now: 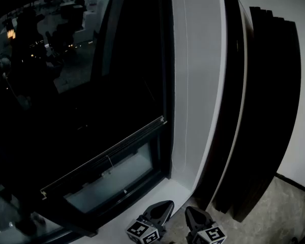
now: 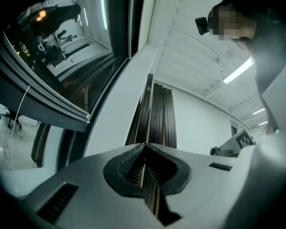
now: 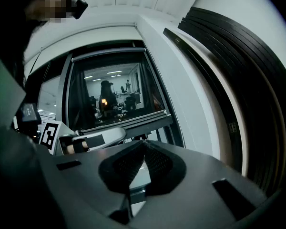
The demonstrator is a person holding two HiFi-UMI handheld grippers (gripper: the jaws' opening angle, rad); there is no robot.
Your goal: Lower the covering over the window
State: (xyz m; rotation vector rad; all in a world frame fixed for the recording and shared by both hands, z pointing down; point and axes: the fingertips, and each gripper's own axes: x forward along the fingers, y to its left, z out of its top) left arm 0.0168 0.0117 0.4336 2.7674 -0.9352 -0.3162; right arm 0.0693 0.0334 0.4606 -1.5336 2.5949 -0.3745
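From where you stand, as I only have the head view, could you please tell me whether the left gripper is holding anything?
Observer: No. In its own view the left gripper has its jaws together with nothing between them.
Operator: Thank you. And the right gripper?
Observer: The right gripper is shut and empty as well.
Operator: What does the left gripper face?
Observer: It faces the dark slatted panels; the window covering's bottom rail lies to their left in that view.
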